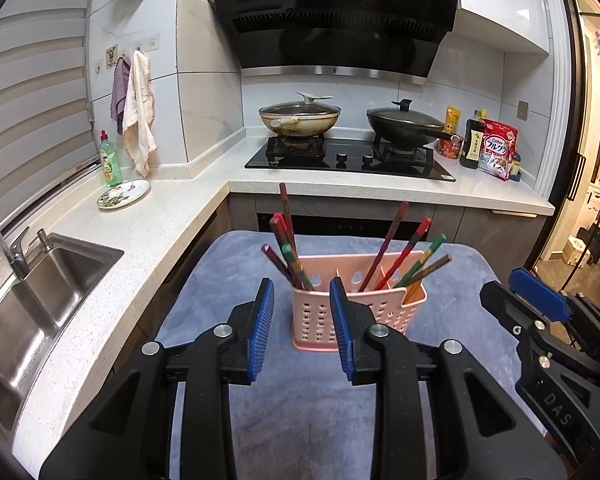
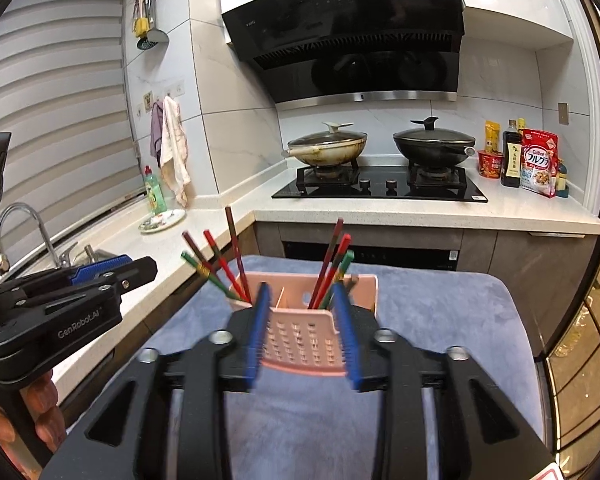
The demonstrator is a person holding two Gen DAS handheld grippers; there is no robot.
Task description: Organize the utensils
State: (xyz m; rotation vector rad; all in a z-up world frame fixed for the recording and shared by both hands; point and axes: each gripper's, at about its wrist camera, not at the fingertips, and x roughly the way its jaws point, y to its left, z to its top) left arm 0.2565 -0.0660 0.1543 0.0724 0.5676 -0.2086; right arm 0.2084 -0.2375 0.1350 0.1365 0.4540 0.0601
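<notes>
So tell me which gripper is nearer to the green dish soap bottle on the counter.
Left. The left gripper sits on the sink side, closer to the green dish soap bottle; the right gripper is further toward the doorway side, beyond the pink perforated plastic caddy.

Both tools are matte black plastic with ribbed blue pads lining the fingers. The left hand-held gripper [image 1: 302,328] shows round silver bolts at its pivots, and the right hand-held gripper [image 2: 305,334] has the same. White lettering runs along the black side bodies.
</notes>
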